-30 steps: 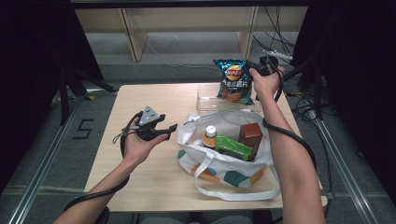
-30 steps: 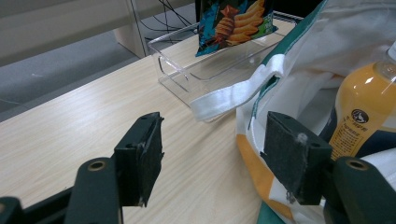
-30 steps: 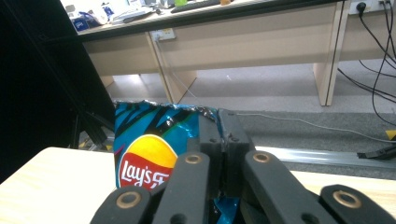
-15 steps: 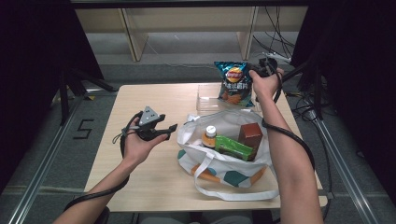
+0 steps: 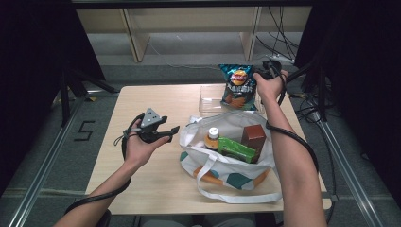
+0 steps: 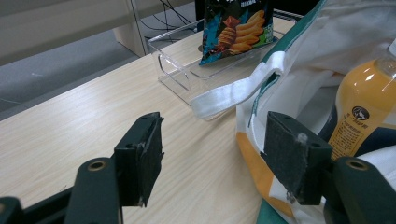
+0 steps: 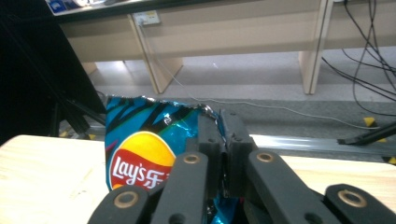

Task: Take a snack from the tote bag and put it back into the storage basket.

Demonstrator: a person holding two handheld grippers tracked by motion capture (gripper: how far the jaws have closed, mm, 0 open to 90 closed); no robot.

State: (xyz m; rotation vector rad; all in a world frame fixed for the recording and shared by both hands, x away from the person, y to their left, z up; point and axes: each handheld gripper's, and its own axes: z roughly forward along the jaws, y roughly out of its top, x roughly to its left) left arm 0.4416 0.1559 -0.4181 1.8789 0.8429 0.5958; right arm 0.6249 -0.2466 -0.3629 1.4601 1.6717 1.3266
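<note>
Right hand-held gripper (image 7: 223,140) remains pinched on the blue foil chip bag's (image 5: 238,85) top edge (standing in the clear plastic tray (image 5: 211,98)), barely moved, so bagging looks pending; left hand-held gripper (image 5: 163,132) stays open, empty.

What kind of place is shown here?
Probably a lab or workshop set up for recording: a lone wooden table between metal floor rails, loose cables on the grey floor, and bare shelving behind.
</note>
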